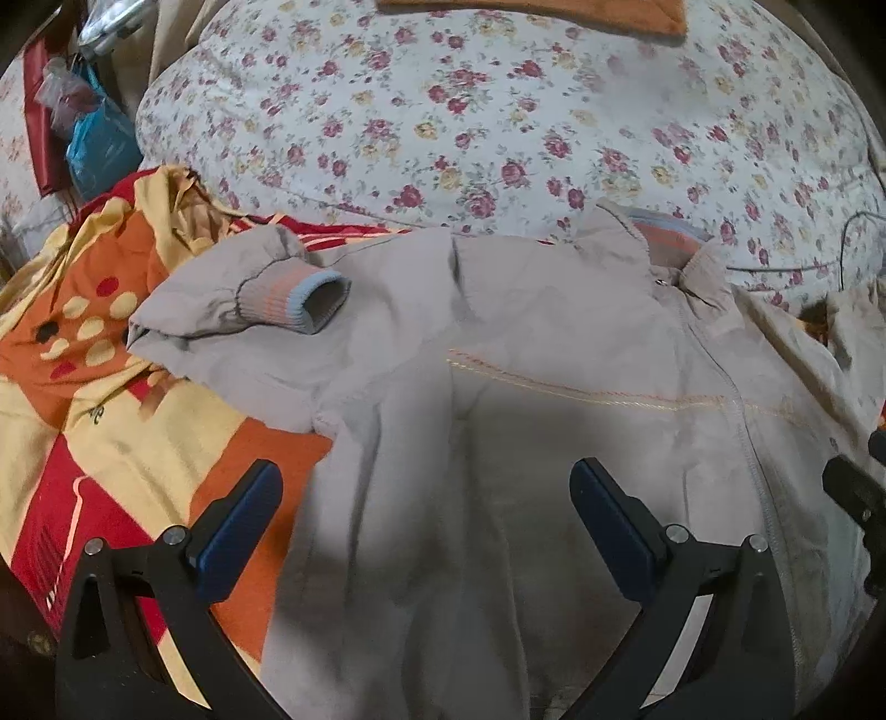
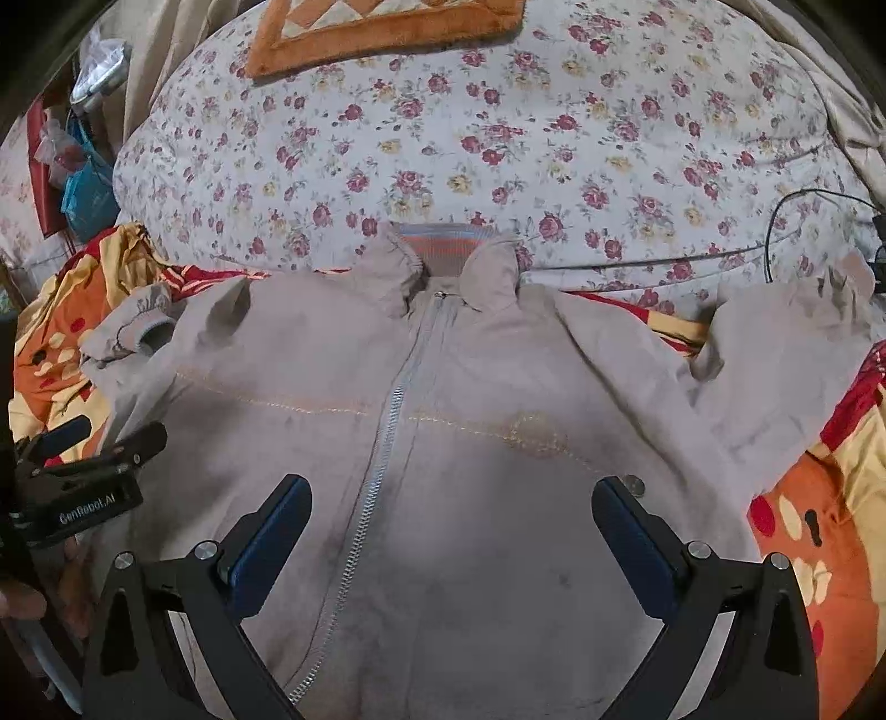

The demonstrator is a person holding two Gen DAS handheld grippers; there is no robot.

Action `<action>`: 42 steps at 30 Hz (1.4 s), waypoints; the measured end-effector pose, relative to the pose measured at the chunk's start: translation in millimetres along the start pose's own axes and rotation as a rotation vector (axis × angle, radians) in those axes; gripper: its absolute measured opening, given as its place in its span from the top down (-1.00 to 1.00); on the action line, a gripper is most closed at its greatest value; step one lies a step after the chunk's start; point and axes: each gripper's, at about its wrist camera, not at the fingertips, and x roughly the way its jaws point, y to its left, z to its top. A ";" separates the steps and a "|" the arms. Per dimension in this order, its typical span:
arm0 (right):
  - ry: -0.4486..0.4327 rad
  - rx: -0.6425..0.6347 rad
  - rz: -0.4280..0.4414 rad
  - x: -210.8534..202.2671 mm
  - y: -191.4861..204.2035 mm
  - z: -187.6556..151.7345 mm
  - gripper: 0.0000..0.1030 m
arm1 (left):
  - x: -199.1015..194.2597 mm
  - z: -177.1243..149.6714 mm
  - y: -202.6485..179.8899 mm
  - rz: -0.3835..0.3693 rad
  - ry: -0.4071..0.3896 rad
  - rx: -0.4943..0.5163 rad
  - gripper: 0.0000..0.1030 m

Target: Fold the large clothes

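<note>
A beige zip-up jacket (image 2: 470, 387) lies front up on the bed, zipper closed, collar toward the far side. It also fills the left wrist view (image 1: 526, 387). Its left sleeve (image 1: 238, 310) is bent inward, with a striped ribbed cuff (image 1: 315, 296). The right sleeve (image 2: 775, 354) is spread out to the right. My left gripper (image 1: 426, 498) is open and empty above the jacket's left side. My right gripper (image 2: 451, 515) is open and empty above the jacket's lower front. The left gripper also shows at the left edge of the right wrist view (image 2: 99, 437).
An orange, red and yellow patterned sheet (image 1: 111, 387) covers the bed under the jacket. A thick floral quilt (image 2: 470, 138) lies behind the collar, with an orange mat (image 2: 387, 33) on it. A black cable (image 2: 775, 221) runs at the right. Bags (image 1: 94, 138) hang at far left.
</note>
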 end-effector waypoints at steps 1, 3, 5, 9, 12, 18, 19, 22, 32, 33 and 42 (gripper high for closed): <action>0.002 0.008 -0.003 0.5 -1.3 0.1 -0.97 | -1.0 -0.2 -1.7 -0.003 -0.004 0.007 -1.00; 0.013 0.016 -0.014 2.2 -3.5 0.3 -0.97 | -2.7 -1.0 -3.2 -0.007 -0.009 0.013 -1.00; 0.018 0.027 -0.018 3.6 -4.7 -0.3 -0.97 | -4.0 -2.1 -4.2 -0.006 -0.012 0.017 -1.00; 0.030 0.044 -0.027 5.0 -6.5 -2.1 -0.97 | -6.0 -2.5 -2.4 0.000 -0.019 0.015 -1.00; 0.028 0.050 -0.031 4.2 -6.1 -2.8 -0.97 | -7.0 -1.9 0.3 -0.003 -0.023 0.003 -1.00; 0.031 0.052 -0.033 4.9 -6.4 -3.2 -0.97 | -5.1 -3.2 -0.1 0.003 -0.018 0.005 -1.00; 0.032 0.052 -0.033 5.1 -6.5 -3.5 -0.97 | -5.3 -3.4 -0.7 0.004 -0.020 0.007 -1.00; 0.033 0.048 -0.035 5.8 -5.3 -3.5 -0.97 | -5.9 -4.2 -1.9 0.006 -0.025 0.014 -1.00; 0.031 0.065 -0.033 7.7 -7.5 -3.6 -0.97 | -4.7 -5.8 -2.2 0.010 -0.024 0.021 -1.00; 0.032 0.066 -0.034 8.1 -7.5 -3.9 -0.97 | -4.7 -5.7 -2.2 0.009 -0.024 0.021 -1.00; 0.040 0.061 -0.030 10.4 -5.9 -5.9 -0.97 | -3.8 -6.4 -2.5 0.010 -0.019 0.021 -1.00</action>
